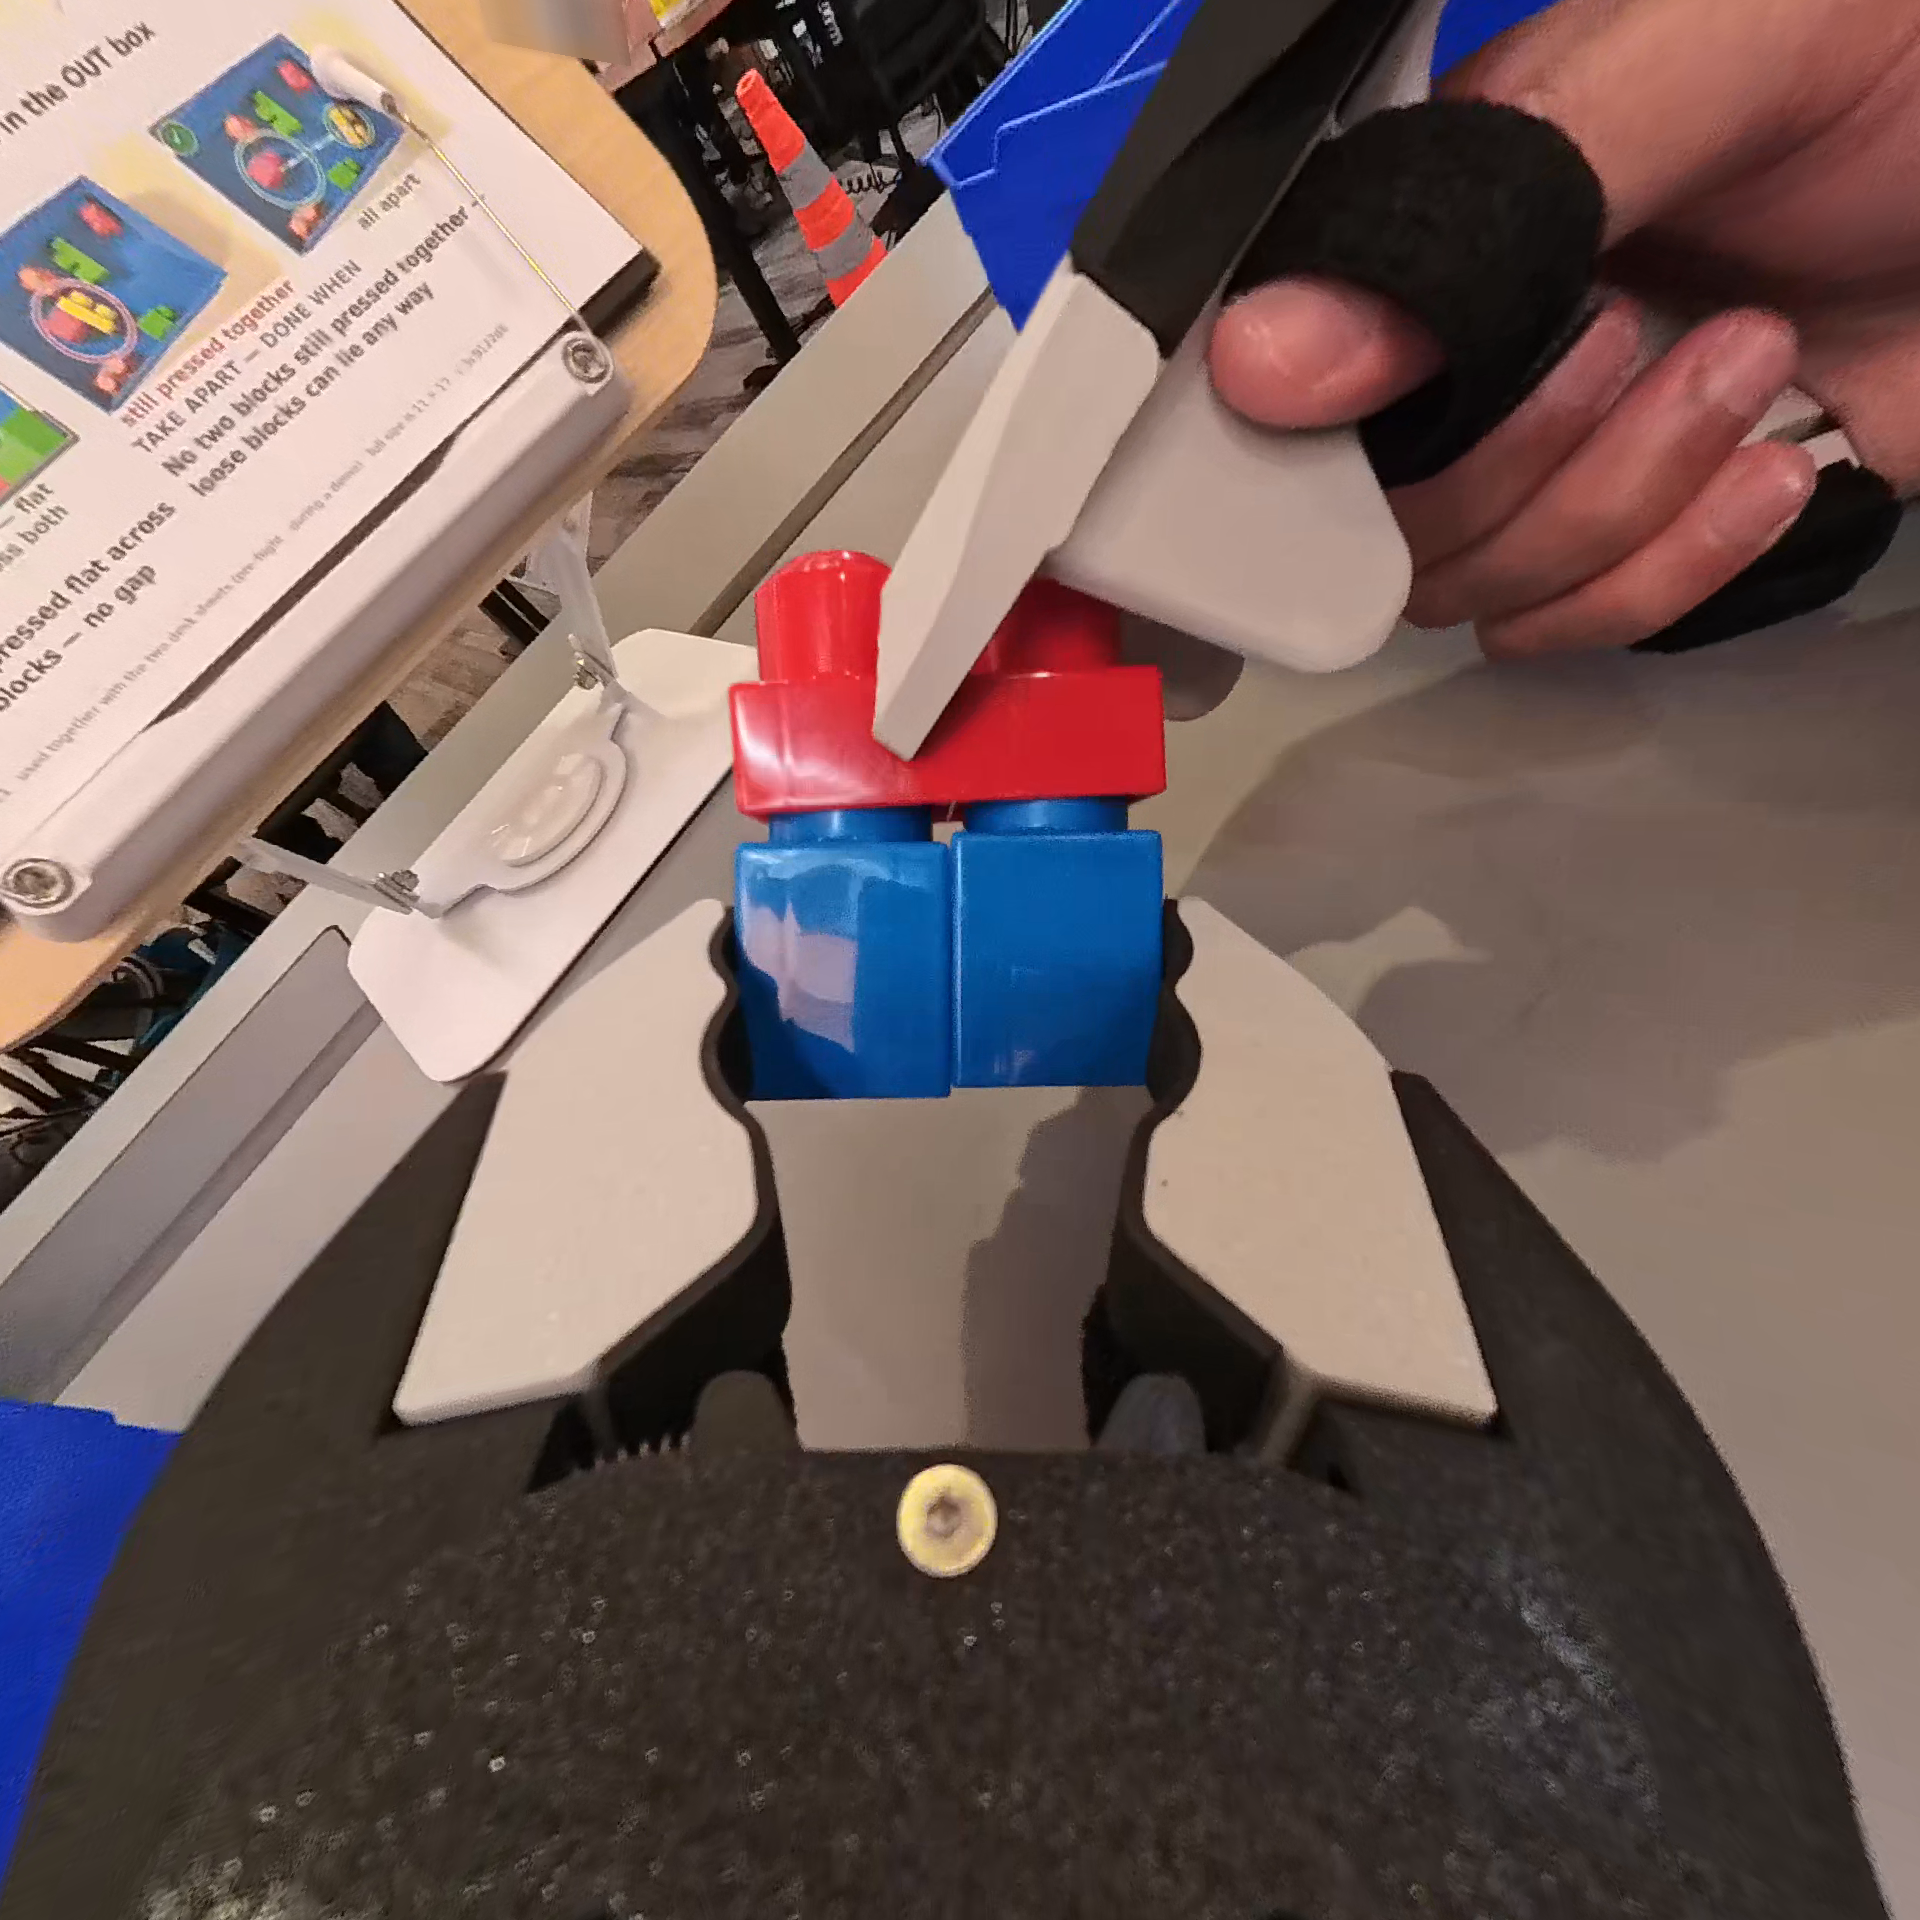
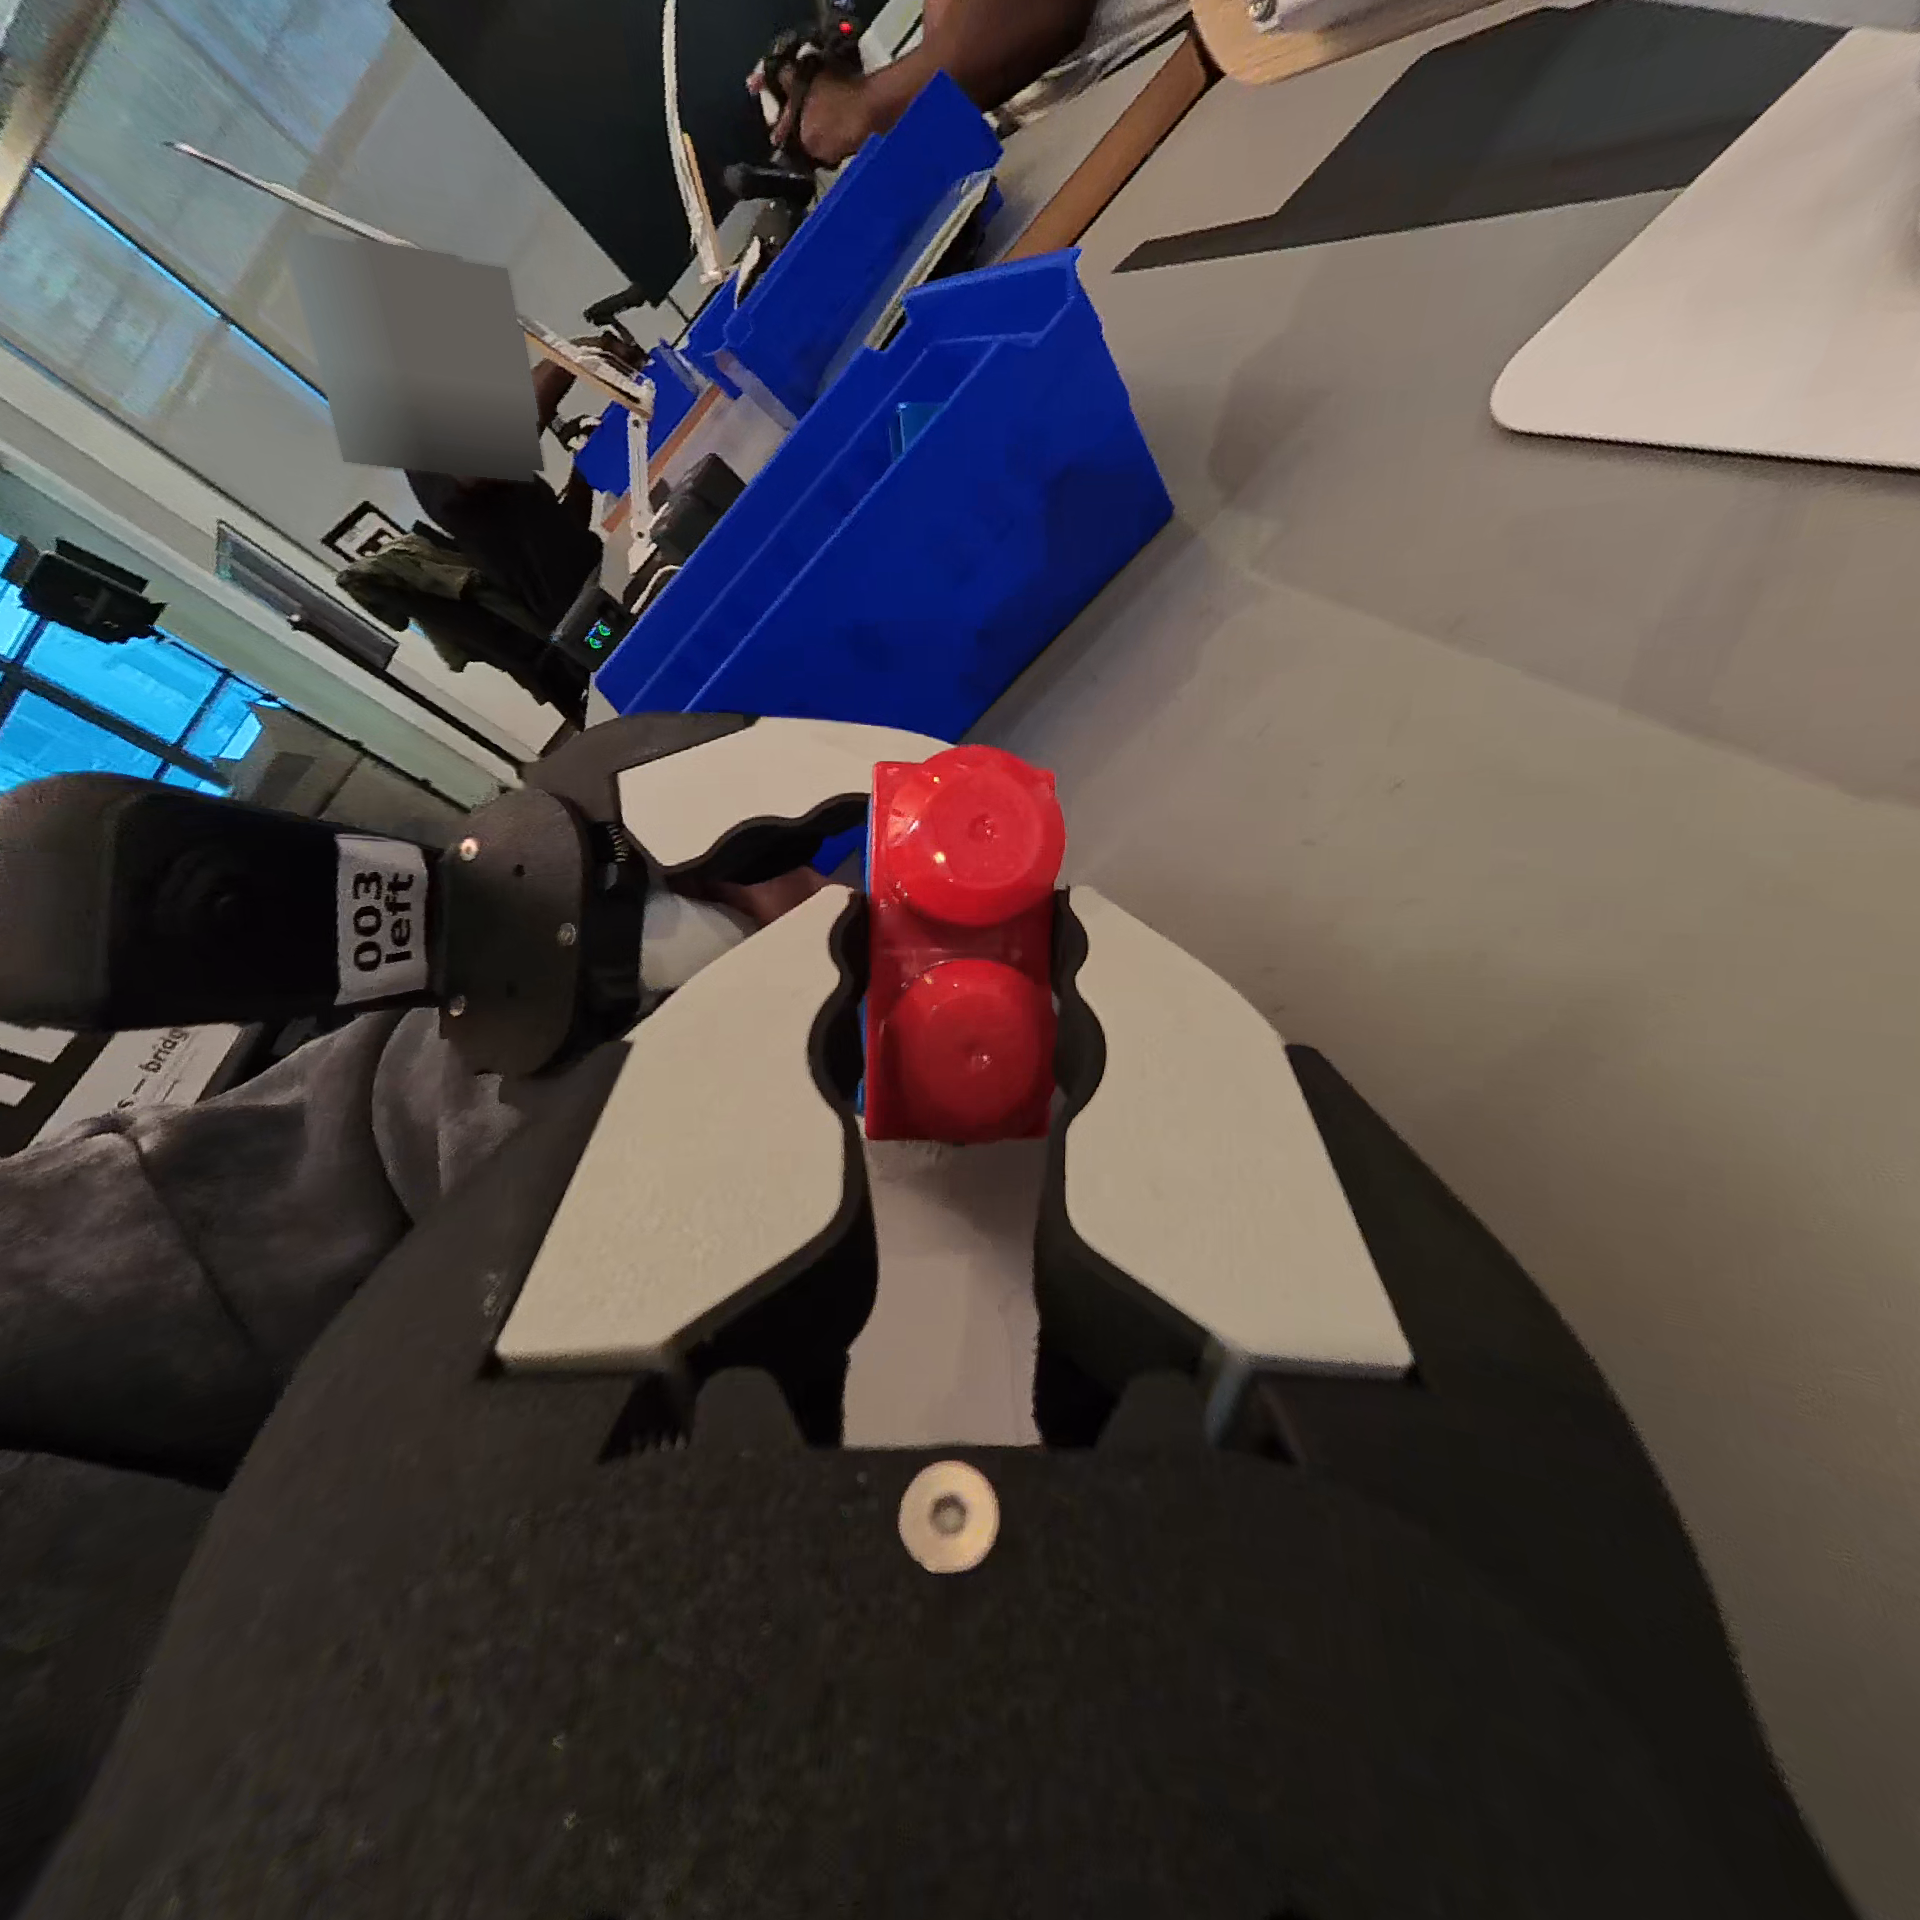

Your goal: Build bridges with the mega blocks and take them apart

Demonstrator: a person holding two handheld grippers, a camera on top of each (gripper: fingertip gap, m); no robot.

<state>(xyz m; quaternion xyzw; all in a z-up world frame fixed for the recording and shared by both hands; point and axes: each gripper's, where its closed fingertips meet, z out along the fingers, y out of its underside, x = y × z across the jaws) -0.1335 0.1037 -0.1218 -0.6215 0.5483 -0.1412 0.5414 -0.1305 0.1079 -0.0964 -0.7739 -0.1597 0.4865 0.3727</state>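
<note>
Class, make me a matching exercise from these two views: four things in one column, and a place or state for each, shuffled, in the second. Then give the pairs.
Things:
1. red block
2. blue blocks
3. blue bin
4. traffic cone

States:
A. on the table, beyond the claws
B. side by side in the left claw
C. on the floor, past the table edge
D. on top, gripped by the right claw

Pairs: 1-D, 2-B, 3-A, 4-C

instruction sheet (image 1: 260, 343) on stand | orange cone (image 1: 821, 197) behind | white stand base (image 1: 540, 842) on table (image 1: 1558, 935)
</note>
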